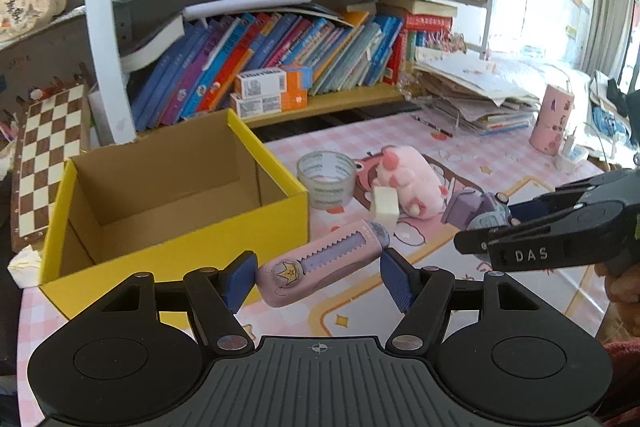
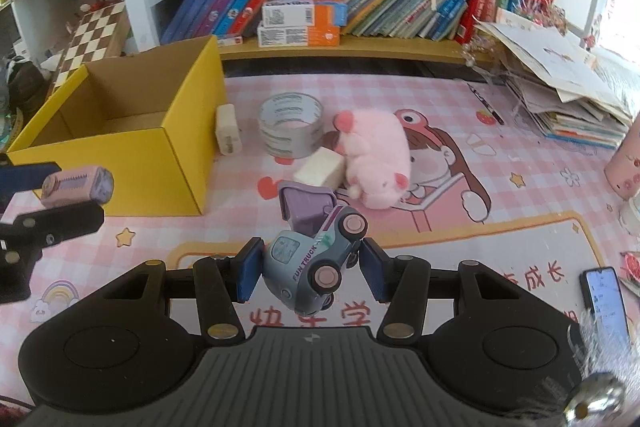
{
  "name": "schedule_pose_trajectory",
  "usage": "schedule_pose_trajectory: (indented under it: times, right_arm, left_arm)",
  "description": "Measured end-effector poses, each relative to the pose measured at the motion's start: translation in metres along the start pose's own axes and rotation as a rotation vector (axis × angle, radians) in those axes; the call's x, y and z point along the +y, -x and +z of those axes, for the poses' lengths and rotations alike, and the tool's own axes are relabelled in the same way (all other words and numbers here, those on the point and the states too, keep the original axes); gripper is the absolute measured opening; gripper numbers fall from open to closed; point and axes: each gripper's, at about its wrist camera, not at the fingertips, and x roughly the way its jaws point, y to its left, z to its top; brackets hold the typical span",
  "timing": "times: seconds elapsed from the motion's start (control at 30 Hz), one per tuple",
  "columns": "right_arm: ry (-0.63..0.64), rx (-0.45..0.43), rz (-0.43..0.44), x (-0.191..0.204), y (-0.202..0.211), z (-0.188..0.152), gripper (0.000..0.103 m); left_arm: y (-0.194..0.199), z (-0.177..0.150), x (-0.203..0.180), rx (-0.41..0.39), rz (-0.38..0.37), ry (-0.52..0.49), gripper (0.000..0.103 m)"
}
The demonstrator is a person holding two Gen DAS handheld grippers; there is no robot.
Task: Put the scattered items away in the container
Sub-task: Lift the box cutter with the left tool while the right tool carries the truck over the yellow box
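The open yellow cardboard box with the plain brown inside (image 1: pixel 180 187) stands on the pink cartoon-printed mat covering the desk (image 2: pixel 500 247), and as far as either view shows its floor, nothing lies in it yet, so the tidying looks to be at its start. Two items are off the mat and in transit: the left hand-held gripper (image 1: pixel 316 277) has its blue pads pressed on the ends of a pink oblong eraser case with a toothed purple slider and a crown sticker (image 1: pixel 320 265), held just in front of the box's near wall, and the right hand-held gripper (image 2: pixel 312 273) is clamped on a grey-blue toy truck with pink wheels and a raised lilac tipper bed (image 2: pixel 316 255), held over the mat to the right of the box and apart from it. Neither is over the opening, so both drops remain to be done (the left one has the shorter way to go, I judge). Left on the mat are a roll of clear packing tape (image 2: pixel 290 125), a pink plush pig lying on its side (image 2: pixel 374 159), a cream foam block touching the pig (image 2: pixel 320 171), and a white rectangular eraser standing against the box's outer wall (image 2: pixel 228 131). That makes four items not yet picked up, besides the two in hand.
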Motion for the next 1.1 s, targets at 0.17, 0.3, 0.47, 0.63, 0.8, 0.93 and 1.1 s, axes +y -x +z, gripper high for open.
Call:
schedule_pose_trajectory:
  times: [0.17,0.3,0.47,0.63,0.8,0.93,1.1]
  right_arm:
    - [0.038,-0.015,0.010,0.014,0.001,0.006,0.050]
    - [0.071,-0.026,0.025,0.024,0.002,0.012,0.050]
    - [0.106,-0.038,0.063,0.037,0.002,0.025,0.050]
    - [0.165,-0.065,0.107,0.054,0.003,0.043,0.050]
    - [0.216,-0.083,0.142,0.070,-0.001,0.059,0.050]
    - [0.241,-0.097,0.158,0.079,-0.005,0.071,0.050]
    - [0.271,-0.116,0.175,0.088,-0.011,0.087,0.050]
  left_arm:
    - [0.010,0.005,0.014,-0.028,0.001,0.034,0.067]
    - [0.015,0.009,0.025,-0.049,0.004,0.058,0.067]
    - [0.022,0.016,0.041,-0.083,0.018,0.087,0.067]
    - [0.028,0.024,0.058,-0.123,0.051,0.114,0.067]
    - [0.031,0.032,0.076,-0.152,0.102,0.130,0.067]
    - [0.033,0.036,0.089,-0.172,0.140,0.142,0.068]
    - [0.029,0.041,0.099,-0.179,0.160,0.148,0.068]
